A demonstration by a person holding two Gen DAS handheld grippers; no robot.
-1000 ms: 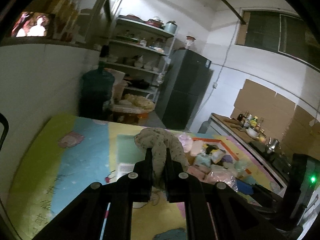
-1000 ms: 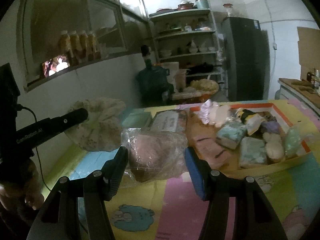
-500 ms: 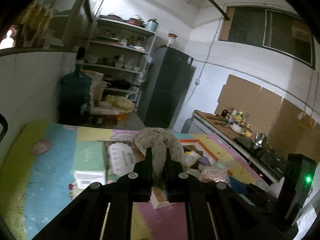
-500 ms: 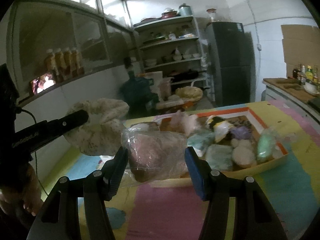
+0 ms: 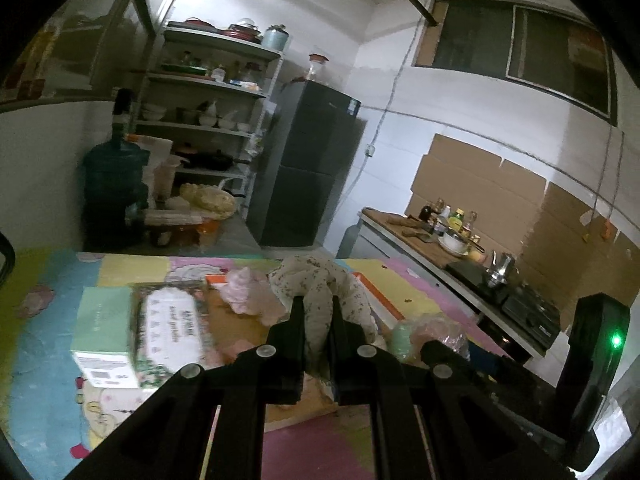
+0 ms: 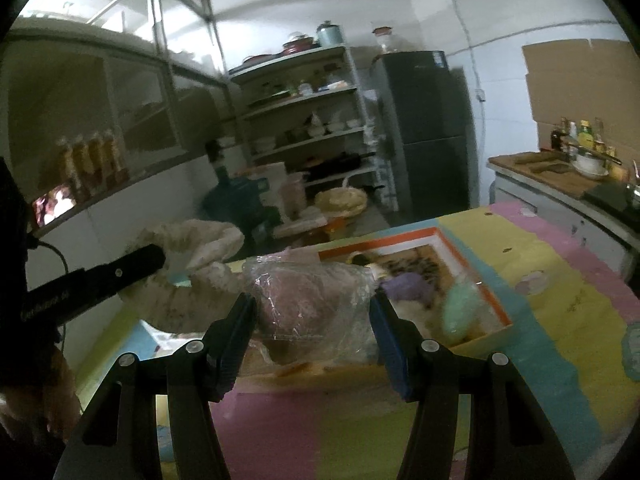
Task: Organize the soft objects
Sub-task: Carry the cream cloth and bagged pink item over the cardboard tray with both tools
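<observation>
Soft objects first: your left gripper (image 5: pixel 316 312) has its jaws pinched nearly closed on the speckled cloth bundle (image 5: pixel 320 280), which bulges out above the fingertips and hangs clear of the mat. From the right wrist view the same bundle (image 6: pixel 188 252) shows at left, off the tip of the left gripper's black finger (image 6: pixel 120 272). Your right gripper (image 6: pixel 312 316) is about half open, both blue-padded fingers pressed against the sides of a clear plastic bag (image 6: pixel 312 304) with something pinkish-brown inside; bag is held up off the surface. Beyond it sits the orange-rimmed tray (image 6: pixel 472 272) on the colourful play mat (image 6: pixel 560 288), holding more soft items, including a purple one (image 6: pixel 408 284) and a mint-green one (image 6: pixel 460 308); contents are blurred, can't tell the rest apart. In the left view, a pale green box (image 5: pixel 102 332) and a floral-print pack (image 5: pixel 172 328) lie side by side, touching, on the mat (image 5: pixel 48 320) left of the tray (image 5: pixel 378 300). A pink wrapped item (image 5: pixel 244 292) sits just left of your cloth bundle.
</observation>
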